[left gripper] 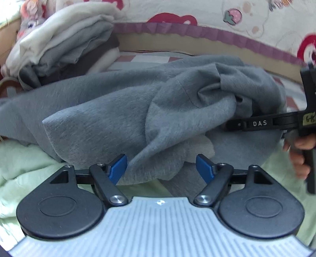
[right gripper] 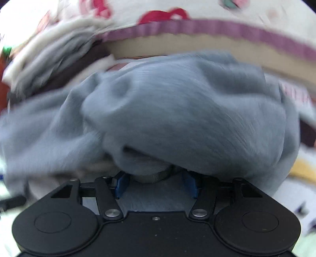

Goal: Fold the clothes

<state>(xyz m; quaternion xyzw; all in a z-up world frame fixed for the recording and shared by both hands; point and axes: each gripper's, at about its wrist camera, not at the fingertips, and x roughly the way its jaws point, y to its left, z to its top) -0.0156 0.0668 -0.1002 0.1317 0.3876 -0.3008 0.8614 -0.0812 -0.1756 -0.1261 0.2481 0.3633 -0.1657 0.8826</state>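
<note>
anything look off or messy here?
The grey garment lies bunched and creased on the green sheet, not flat or folded, unlike the neat stack of folded clothes behind it. Both grippers stand open. The right wrist view is motion-blurred.

A pale green sheet [left gripper: 23, 168] covers the bed. Behind it hangs a cream strawberry-print cover [left gripper: 246, 17] with a purple ruffled trim [left gripper: 197, 32], in soft daylight.

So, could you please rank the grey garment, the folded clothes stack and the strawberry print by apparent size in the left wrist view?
1. Grey garment
2. Folded clothes stack, though it lies farther away
3. Strawberry print
</note>
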